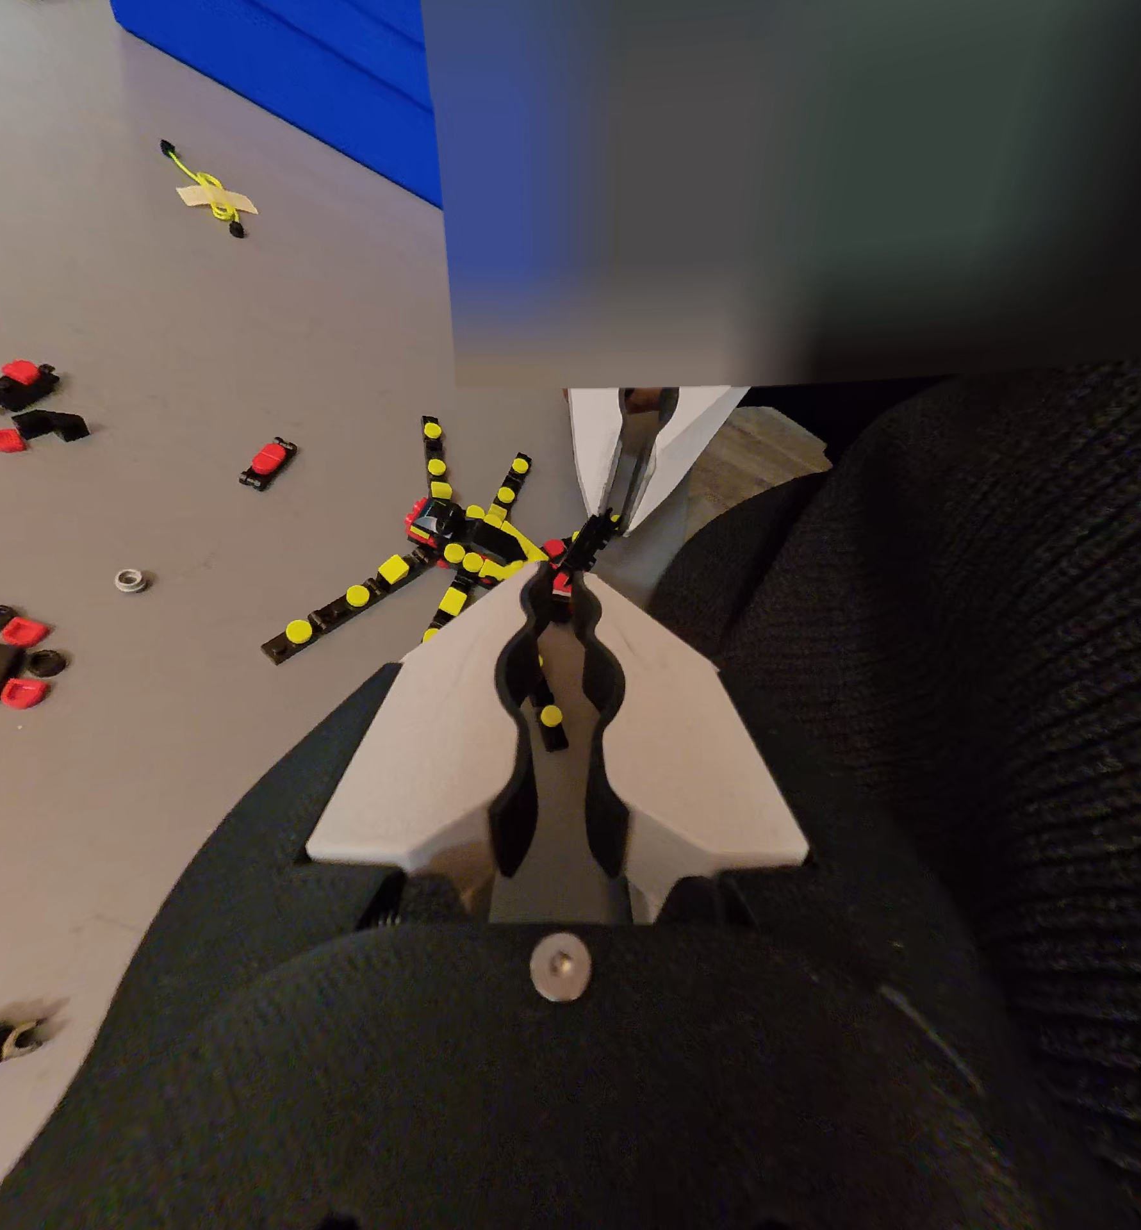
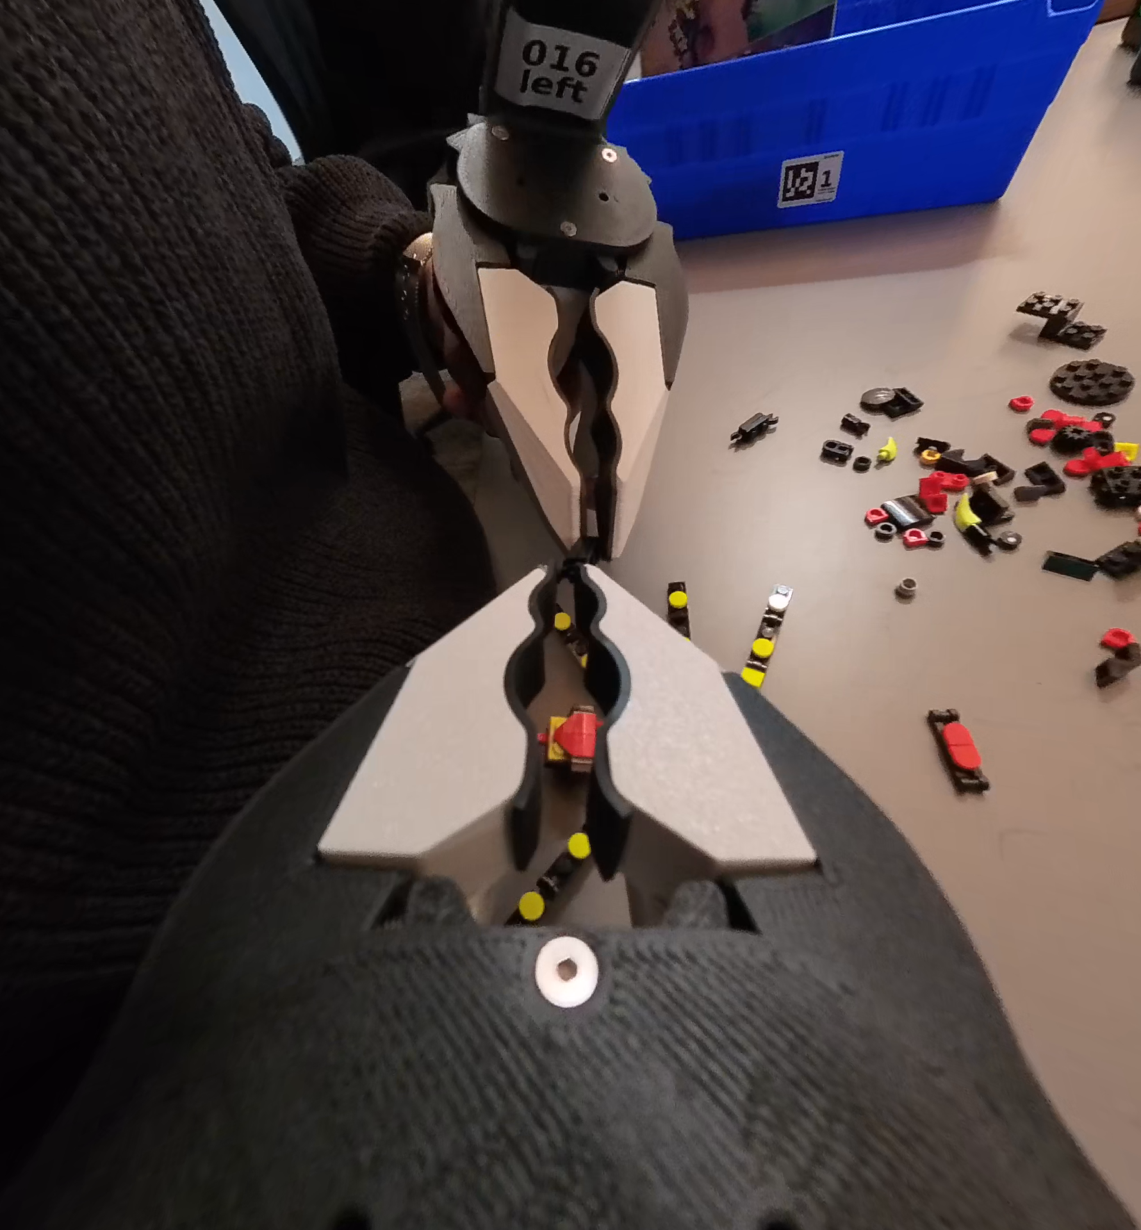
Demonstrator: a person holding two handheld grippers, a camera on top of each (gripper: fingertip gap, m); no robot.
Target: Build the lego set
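Note:
A spider-like lego model (image 1: 468, 539) with black legs dotted yellow lies on the grey table (image 1: 155, 299). My left gripper (image 1: 557, 576) hovers just above its right side, shut on a small red and black piece (image 1: 562, 587). My right gripper (image 1: 611, 516) comes in from the far side, shut on a small black piece (image 1: 587, 542) that touches the red and black one. In the right wrist view my right gripper (image 2: 571, 569) and my left gripper (image 2: 594, 539) meet tip to tip on the black piece (image 2: 577, 560). The model's red part (image 2: 577, 732) shows below between the fingers.
A blue bin (image 2: 854, 120) stands at the back of the table. Loose black, red and yellow pieces (image 2: 1020, 466) are scattered to the right, with a red and black plate (image 2: 957, 749) nearer. A person's dark knitted sleeve (image 2: 121, 466) fills the left side. My left and right fingertips are right by each other.

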